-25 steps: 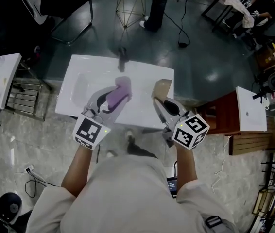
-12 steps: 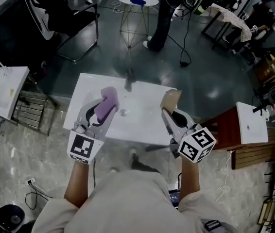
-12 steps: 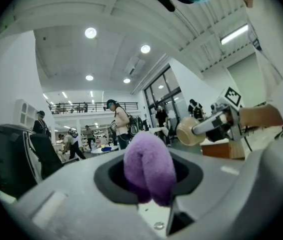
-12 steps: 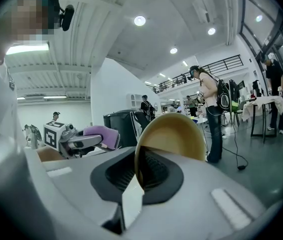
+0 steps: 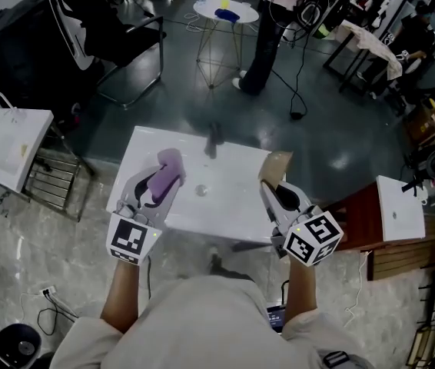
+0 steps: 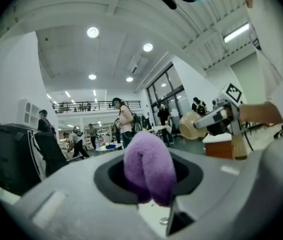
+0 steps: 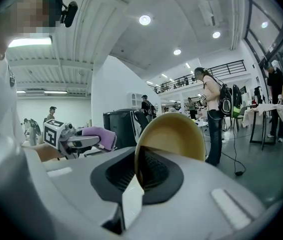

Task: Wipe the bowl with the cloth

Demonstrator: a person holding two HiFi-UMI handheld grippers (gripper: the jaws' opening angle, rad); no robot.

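hovering over the white sink (image 5: 225, 206) in the head view, left gripper (image 5: 160, 183) and right gripper (image 5: 273, 184) sit well apart. left gripper view: jaws clenched on the purple cloth (image 6: 148, 166). right gripper view: jaws pinching the rim of the tan bowl (image 7: 174, 134), bowl standing on edge, clear of the cloth.

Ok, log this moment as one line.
left hand-held gripper: shut on cloth | right hand-held gripper: shut on bowl | cloth, bowl: apart
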